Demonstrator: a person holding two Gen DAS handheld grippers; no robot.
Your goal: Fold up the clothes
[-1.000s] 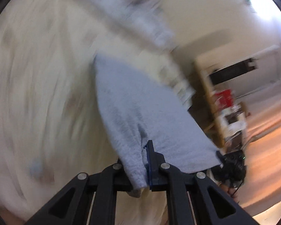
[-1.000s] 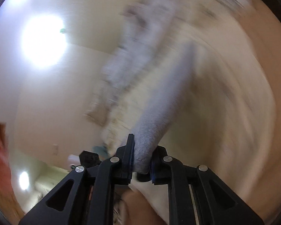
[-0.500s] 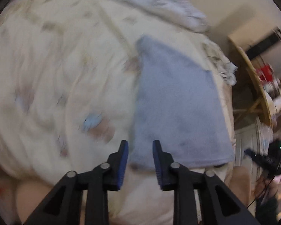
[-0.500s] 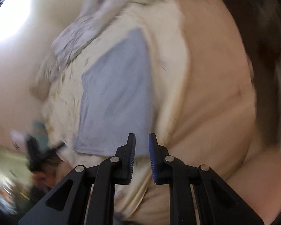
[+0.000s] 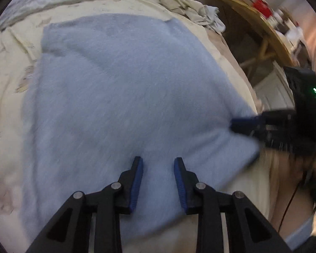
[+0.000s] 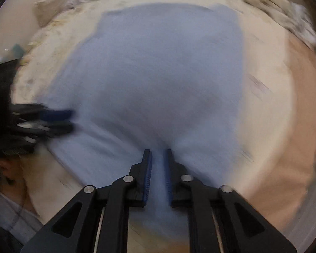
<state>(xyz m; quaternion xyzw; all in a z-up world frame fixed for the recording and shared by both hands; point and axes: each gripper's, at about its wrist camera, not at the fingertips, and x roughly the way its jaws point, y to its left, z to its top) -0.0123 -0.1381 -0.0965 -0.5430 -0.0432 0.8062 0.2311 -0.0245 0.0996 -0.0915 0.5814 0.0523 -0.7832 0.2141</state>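
Pointing both units steeply down at the bed (image 5: 6,67). Blue towel (image 5: 120,88) lies spread flat on the cream cover. My left hand-held gripper (image 5: 158,162) sits above the towel's near edge, jaws apart, just been opening, no cloth pinched. Right hand-held gripper (image 6: 158,154): jaws just been closing, narrow gap w/ cloth between; contact can't tell, frame blurred.

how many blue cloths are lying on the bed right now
1. The blue cloth lies spread flat on the cream bedding, under both tools. Crumpled pale fabric sits at the far edge, and more could be buried in it.
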